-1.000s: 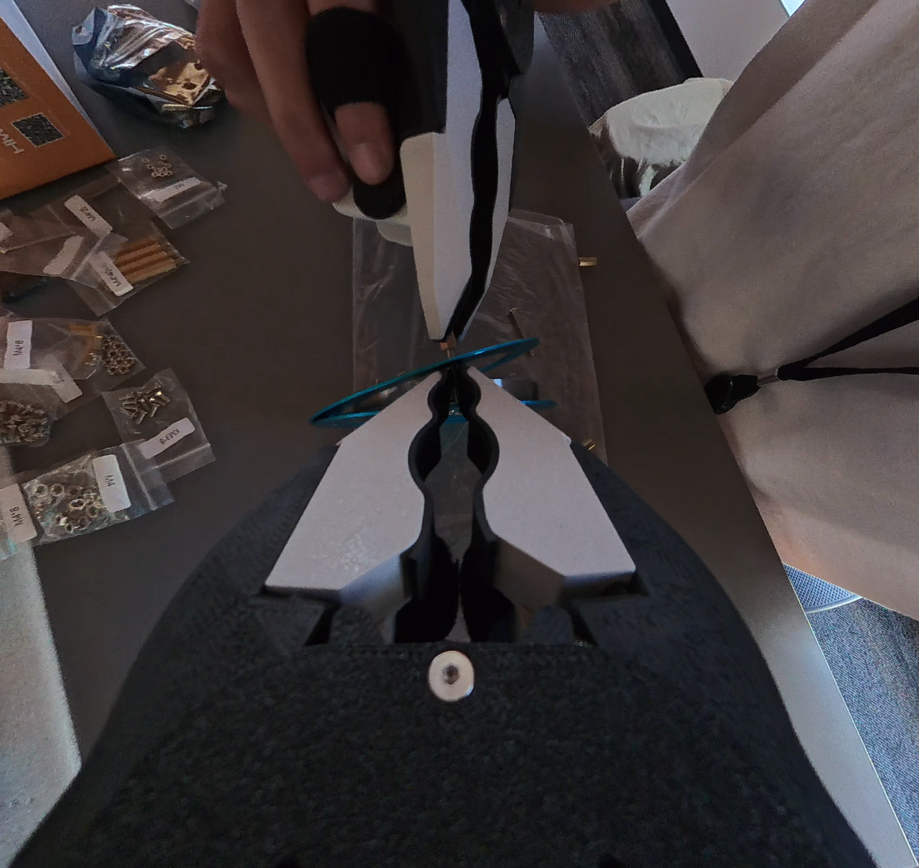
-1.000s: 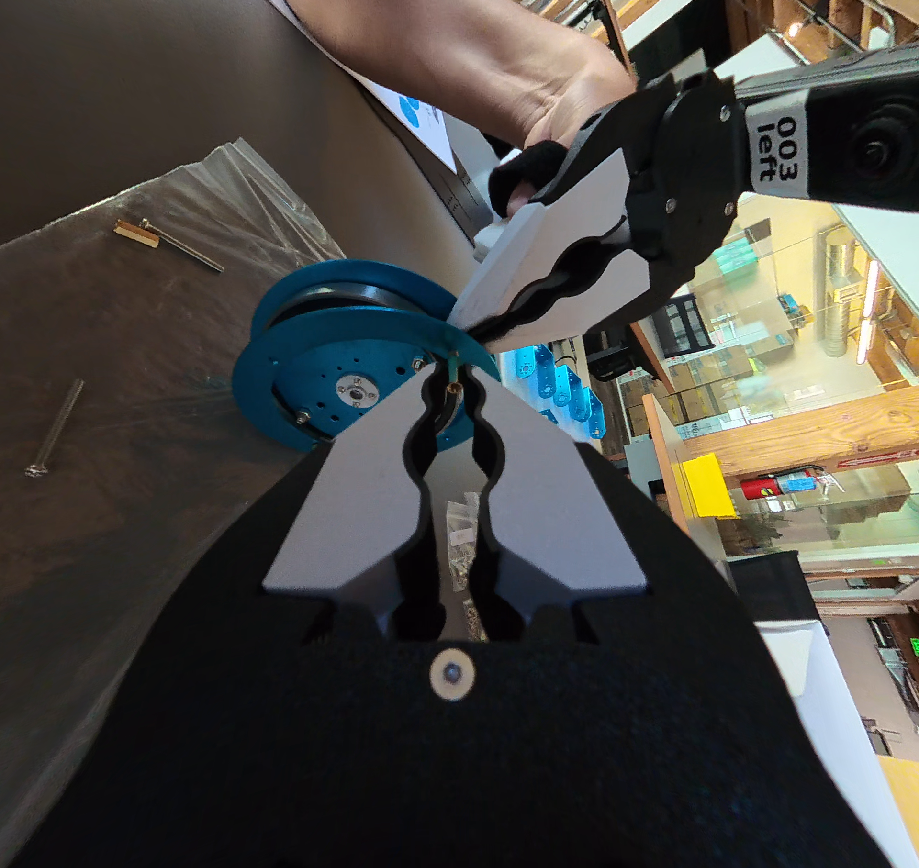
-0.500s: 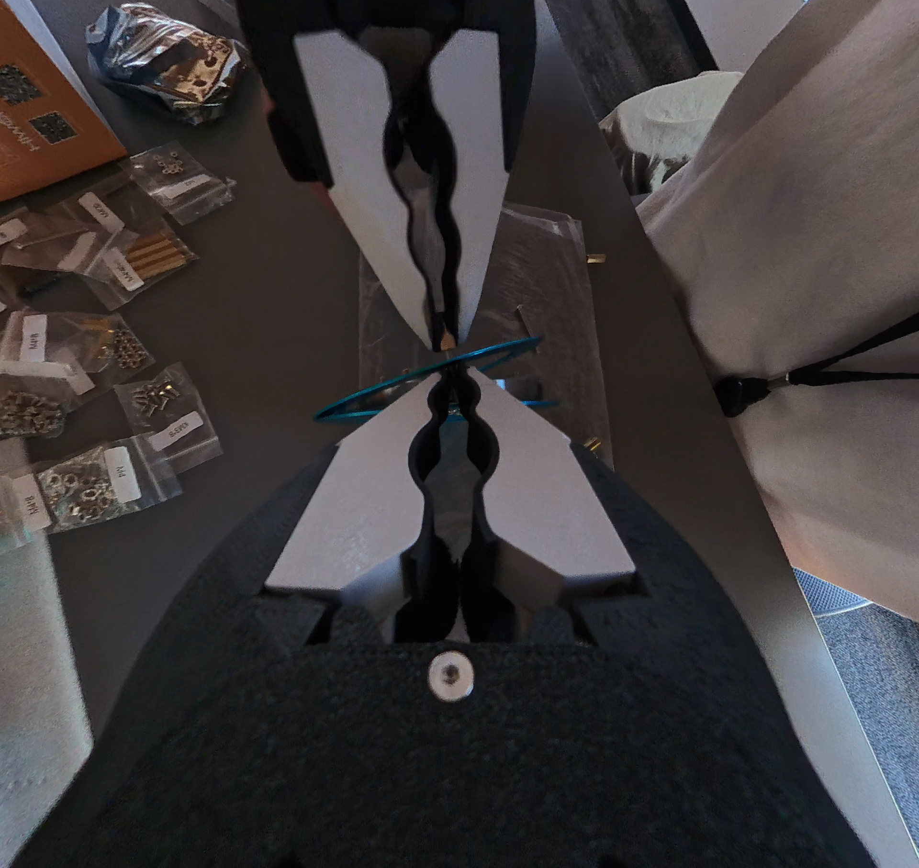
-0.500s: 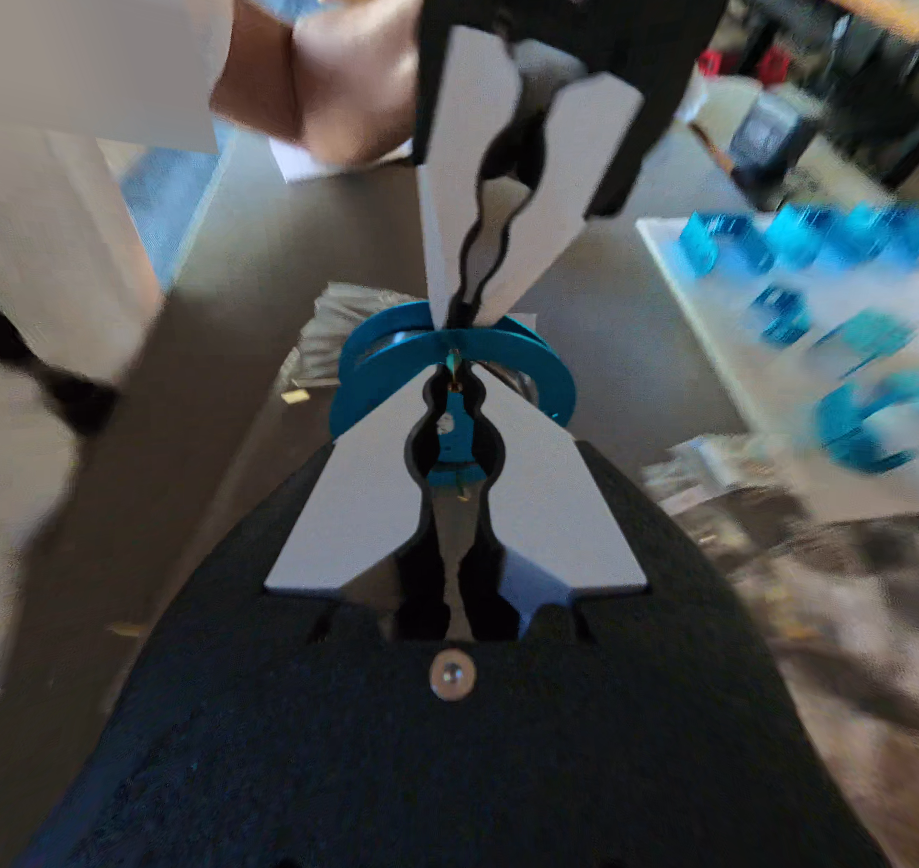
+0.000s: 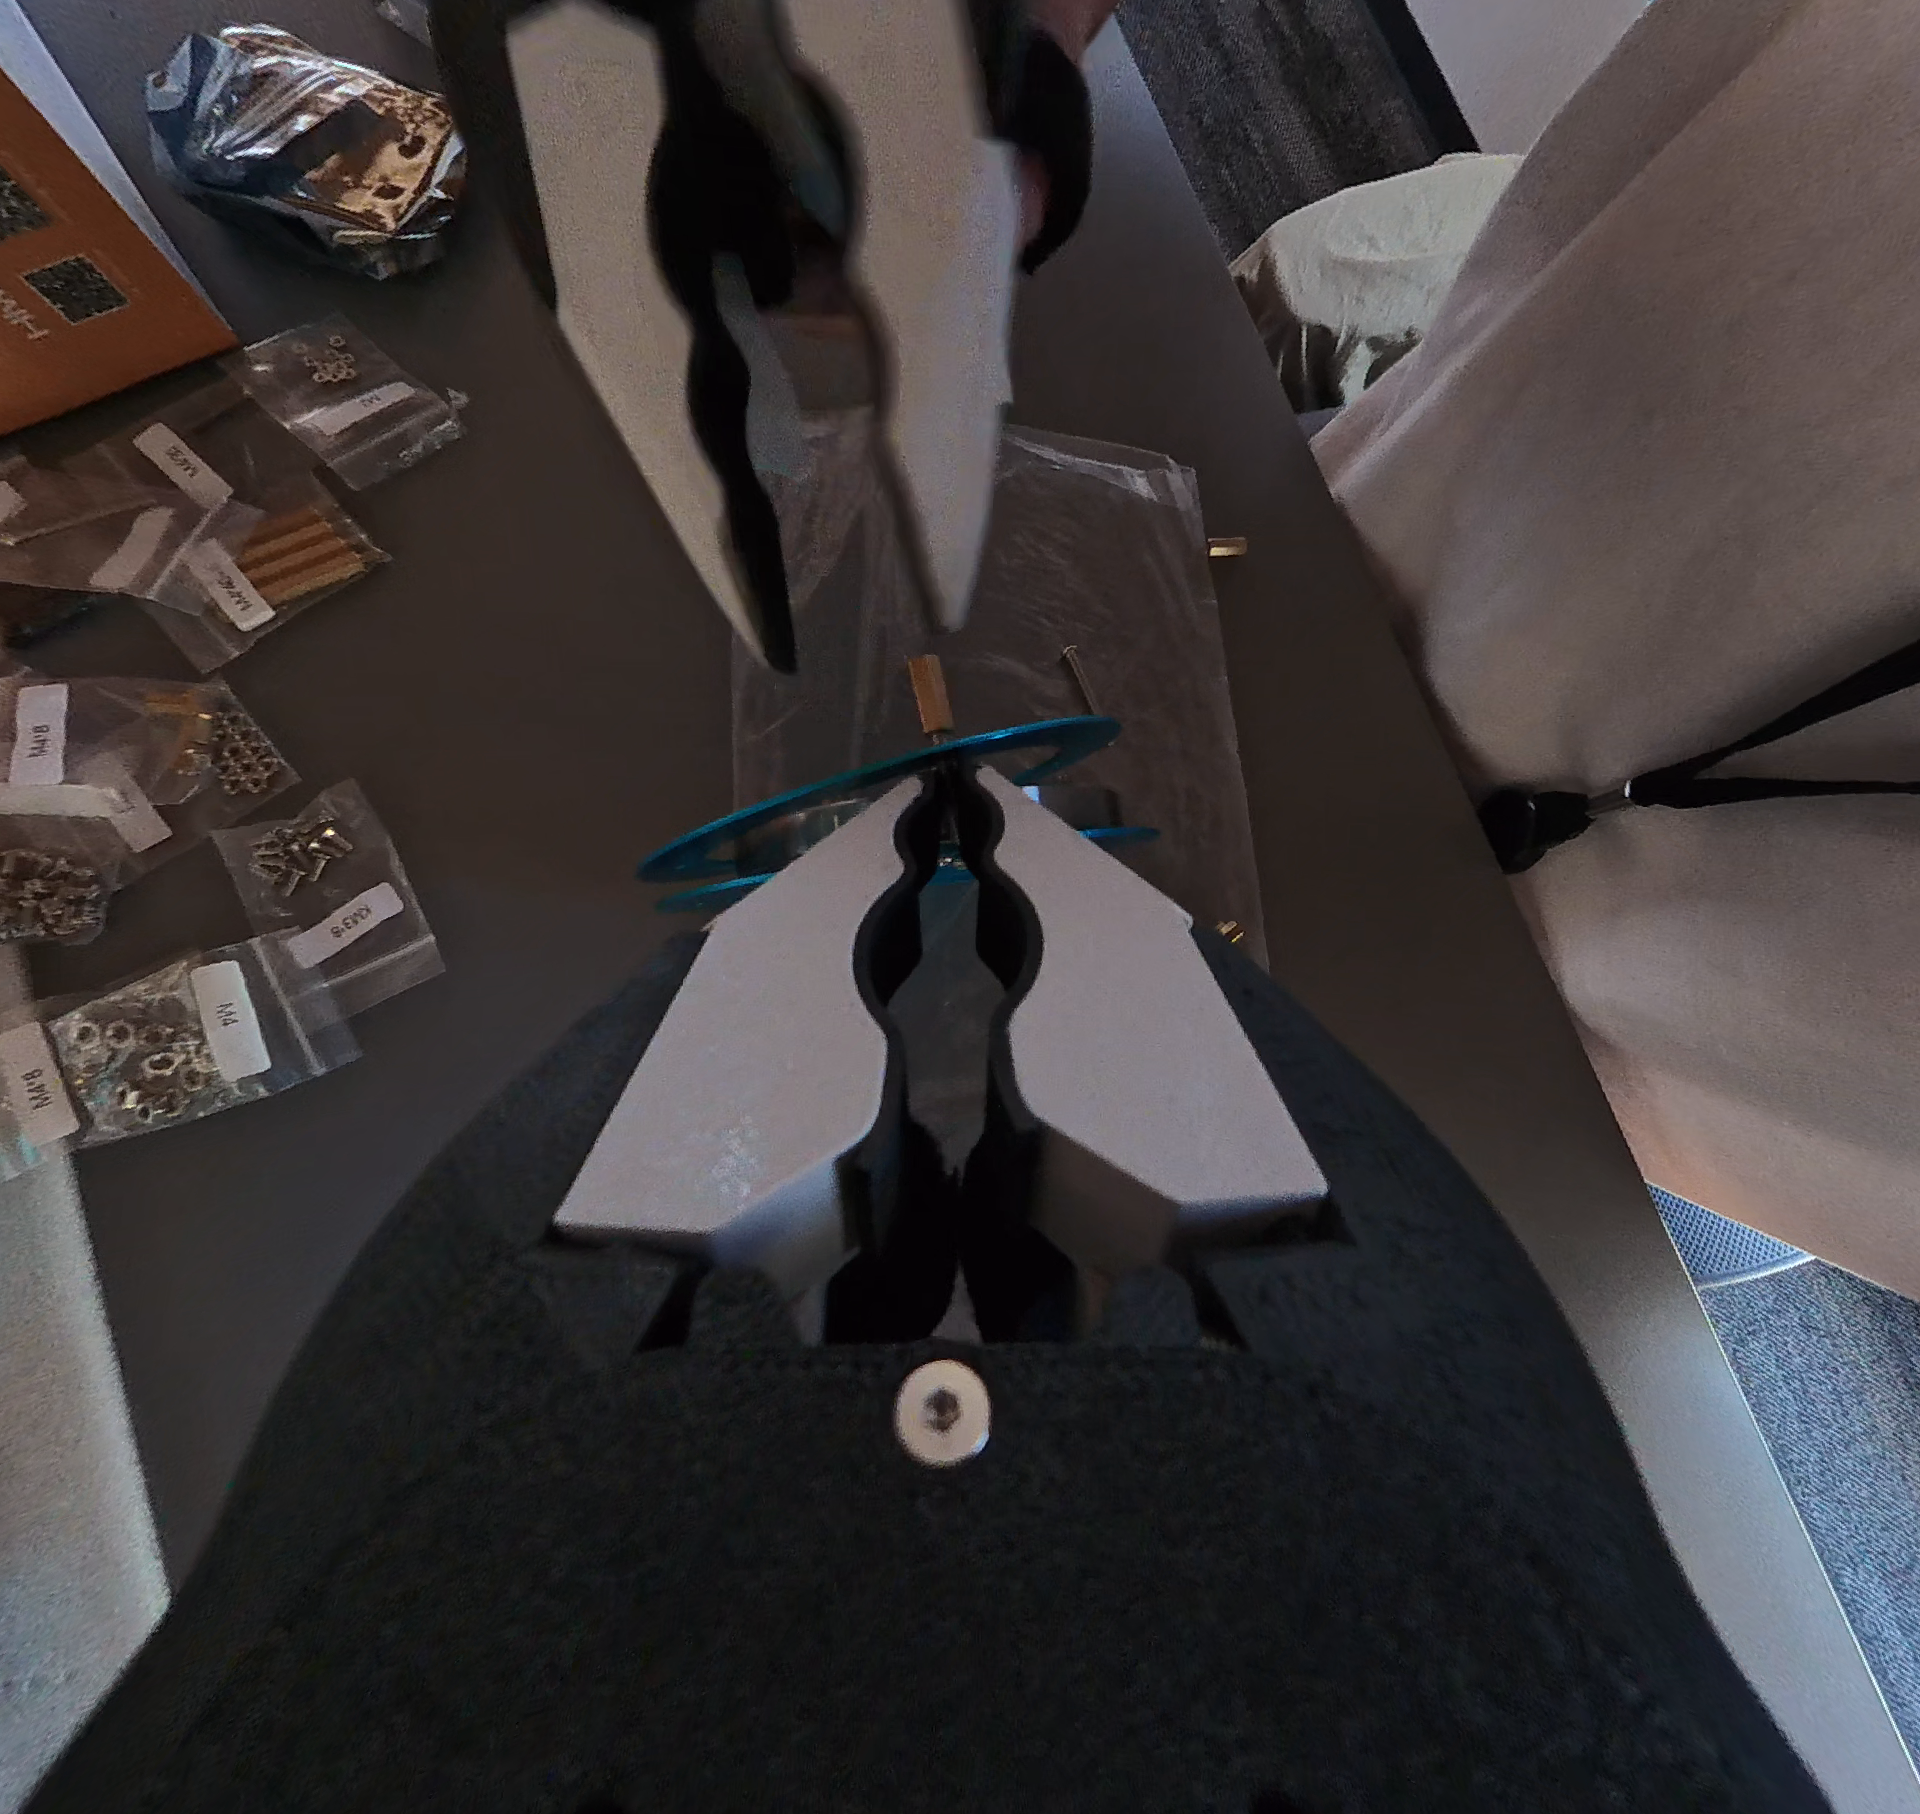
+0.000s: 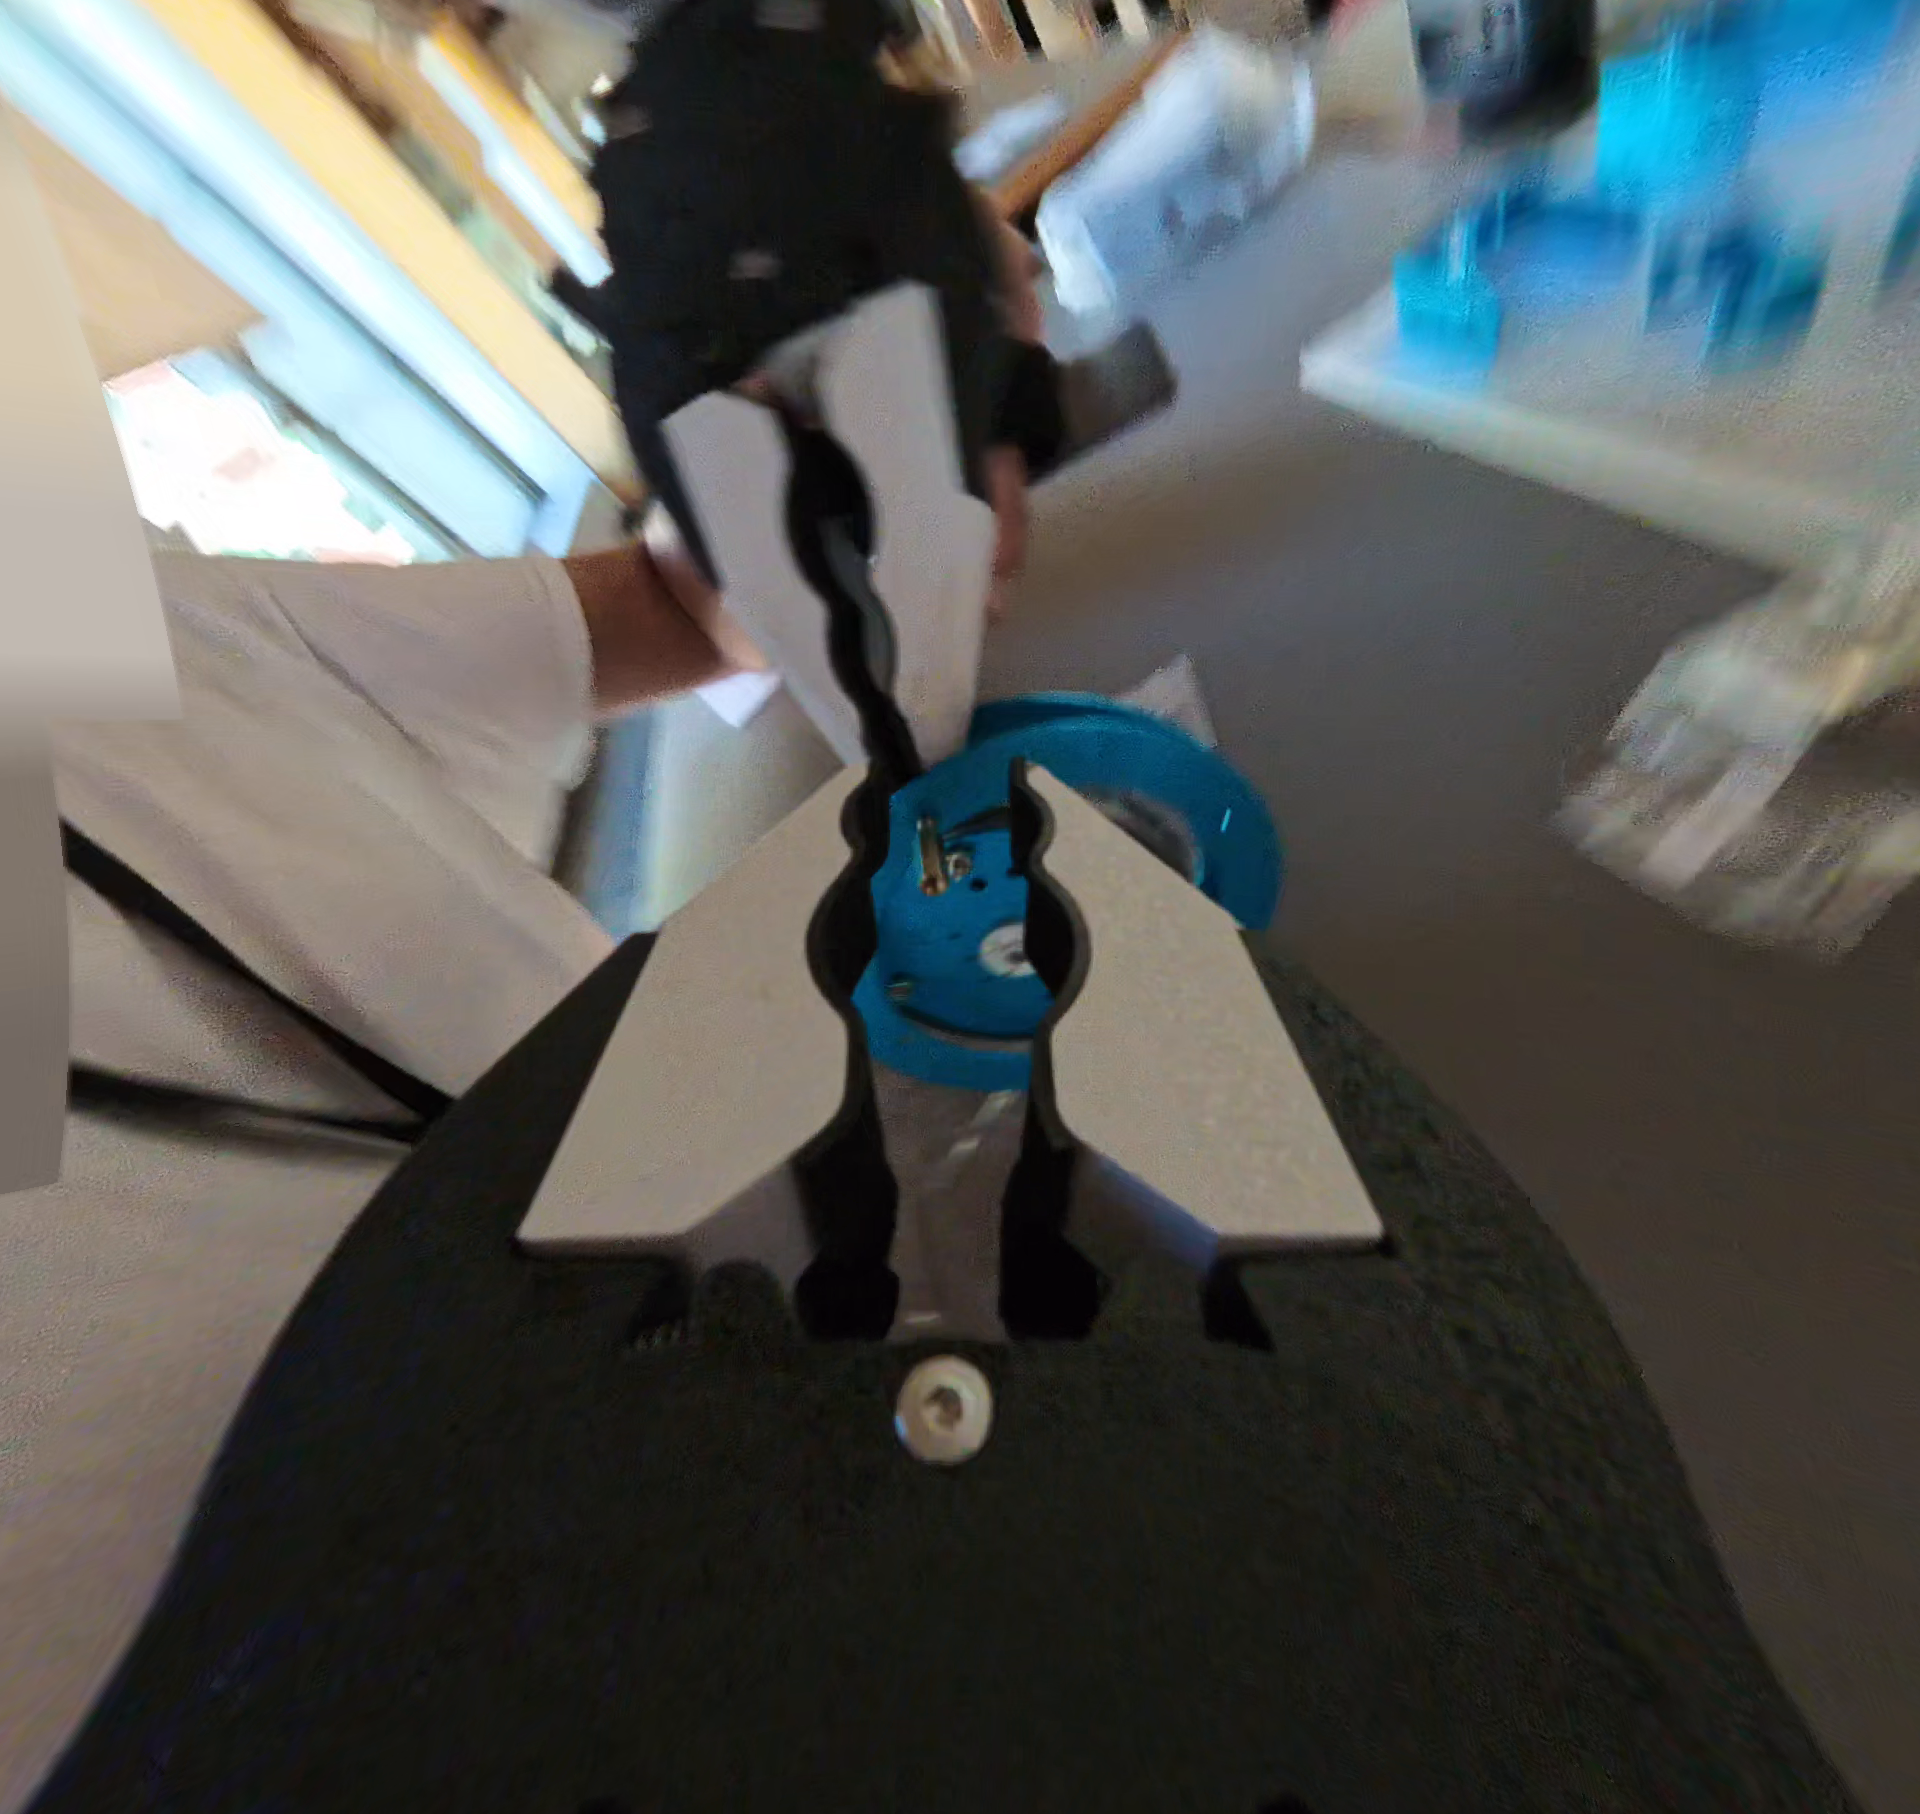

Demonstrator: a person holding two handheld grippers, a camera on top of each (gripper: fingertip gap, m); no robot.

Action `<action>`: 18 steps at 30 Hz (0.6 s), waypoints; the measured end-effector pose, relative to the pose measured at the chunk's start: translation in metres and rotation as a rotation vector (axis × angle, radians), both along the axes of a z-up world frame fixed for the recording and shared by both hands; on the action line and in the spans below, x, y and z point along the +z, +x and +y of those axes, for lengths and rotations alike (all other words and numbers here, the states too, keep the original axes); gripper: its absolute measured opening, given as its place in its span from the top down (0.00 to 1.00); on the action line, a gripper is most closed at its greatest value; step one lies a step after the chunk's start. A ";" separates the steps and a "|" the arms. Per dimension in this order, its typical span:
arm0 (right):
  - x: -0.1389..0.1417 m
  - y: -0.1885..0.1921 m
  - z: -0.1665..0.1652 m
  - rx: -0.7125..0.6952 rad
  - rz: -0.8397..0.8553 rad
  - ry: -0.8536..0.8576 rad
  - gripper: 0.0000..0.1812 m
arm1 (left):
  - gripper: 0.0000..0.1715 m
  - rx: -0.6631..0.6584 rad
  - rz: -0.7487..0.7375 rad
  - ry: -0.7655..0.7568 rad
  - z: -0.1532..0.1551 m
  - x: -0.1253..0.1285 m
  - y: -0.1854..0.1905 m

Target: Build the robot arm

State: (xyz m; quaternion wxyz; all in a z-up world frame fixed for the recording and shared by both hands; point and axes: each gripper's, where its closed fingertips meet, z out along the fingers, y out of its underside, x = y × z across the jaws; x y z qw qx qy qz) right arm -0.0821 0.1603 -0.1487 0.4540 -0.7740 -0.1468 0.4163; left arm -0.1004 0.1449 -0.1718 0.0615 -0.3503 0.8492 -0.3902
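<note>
A blue metal wheel point(image 5: 1039, 741) made of two discs lies on a clear plastic bag point(image 5: 1122, 601) on the dark table. My left gripper point(image 5: 951, 777) is shut on the rim of the upper disc. A short brass standoff point(image 5: 925, 699) stands upright on that disc, just beyond my left fingertips. My right gripper point(image 5: 862, 637) hangs open just above the standoff, not touching it. In the blurred right wrist view my right gripper point(image 6: 945, 782) is open and empty, with the wheel point(image 6: 1236, 829) and the standoff point(image 6: 928, 855) showing between its fingers. The left gripper point(image 6: 914, 751) grips the wheel's far rim.
Several small bags of screws and nuts point(image 5: 322, 881) lie at the left, with an orange box point(image 5: 62, 289) and a foil bag point(image 5: 312, 164) behind. A loose screw point(image 5: 1081, 684) lies on the plastic bag. A person in a white shirt point(image 5: 1662, 517) stands at the table's right edge. My left and right fingertips are right by each other.
My right gripper has opened, let go of the brass standoff and lifted off it. The standoff now stands on the disc. The right view has swung round. My left gripper has held still.
</note>
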 end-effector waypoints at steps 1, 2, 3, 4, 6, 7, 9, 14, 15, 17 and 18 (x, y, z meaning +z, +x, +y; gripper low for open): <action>0.005 -0.002 -0.004 0.041 -0.137 0.187 0.85 | 0.98 0.001 -0.001 0.002 0.000 0.000 0.000; 0.004 -0.003 -0.007 0.073 -0.291 0.357 0.80 | 0.98 0.003 -0.001 0.001 0.000 0.000 0.001; 0.002 -0.002 -0.008 0.069 -0.436 0.491 0.75 | 0.98 0.003 0.000 -0.001 0.001 0.000 0.001; 0.004 -0.001 -0.007 0.031 -0.537 0.603 0.71 | 0.98 0.004 0.001 -0.003 0.001 0.000 0.001; -0.001 -0.004 -0.012 0.066 -0.778 0.822 0.78 | 0.98 0.005 0.001 -0.003 0.001 0.000 0.001; -0.011 -0.004 -0.013 0.105 -0.902 0.870 0.80 | 0.98 0.004 0.001 -0.003 0.001 0.000 0.001; -0.026 -0.005 -0.010 0.172 -1.097 0.946 0.78 | 0.98 0.006 0.001 -0.004 0.001 0.000 0.001; -0.025 -0.015 -0.004 0.208 -1.311 1.083 0.91 | 0.98 0.008 0.004 -0.012 0.002 0.000 0.001; -0.022 -0.014 -0.001 0.184 -1.332 1.097 0.96 | 0.98 0.009 0.004 -0.013 0.002 0.000 0.001; -0.020 -0.012 0.000 0.197 -1.358 1.088 0.98 | 0.98 0.012 0.004 -0.016 0.002 0.000 0.002; -0.021 -0.012 0.001 0.199 -1.346 1.052 0.98 | 0.98 0.013 0.003 -0.016 0.003 0.000 0.002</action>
